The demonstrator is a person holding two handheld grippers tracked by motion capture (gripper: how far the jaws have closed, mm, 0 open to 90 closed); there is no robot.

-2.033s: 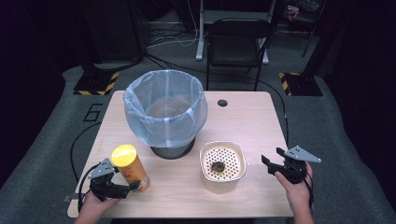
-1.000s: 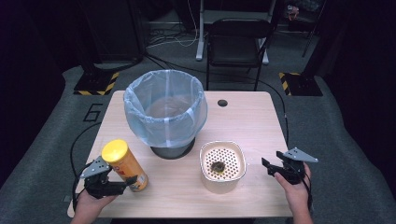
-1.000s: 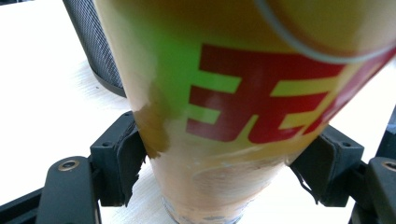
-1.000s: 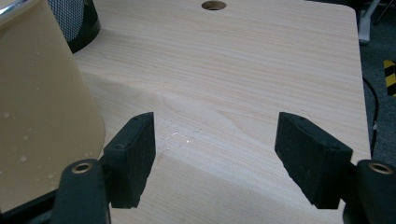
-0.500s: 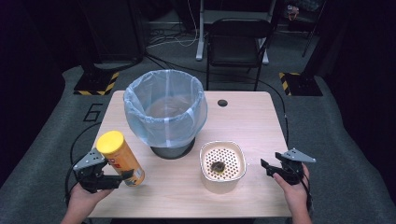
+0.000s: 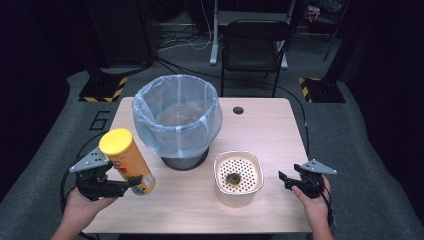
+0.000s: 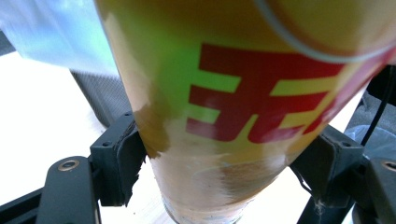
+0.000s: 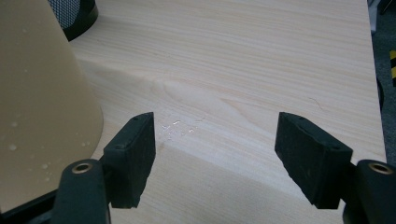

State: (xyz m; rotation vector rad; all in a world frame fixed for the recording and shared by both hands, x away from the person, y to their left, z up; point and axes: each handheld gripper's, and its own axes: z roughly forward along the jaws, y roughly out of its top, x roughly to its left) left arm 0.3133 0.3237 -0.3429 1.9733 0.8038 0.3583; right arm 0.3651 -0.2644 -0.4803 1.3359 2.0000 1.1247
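We see the left gripper (image 6: pixel 122 186) with its fingers clamped on the lower part of a yellow-lidded can (image 6: pixel 126 161) — tilted, just left of the lined bin (image 6: pixel 177 117). Right of the bin's base sits a cream strainer bowl (image 6: pixel 238 176) on the surface (image 6: pixel 270 130). Farther right, the right gripper (image 6: pixel 284 178) hovers — fingers apart, holding nothing.

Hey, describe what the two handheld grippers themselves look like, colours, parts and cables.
Both are black. The left gripper and right gripper each carry a grey three-cornered plate on top and trail a dark cable. In the gripper views, the jaws are blocky black pads on arms with brass-coloured rivets. No sleeves are visible on the forearms.
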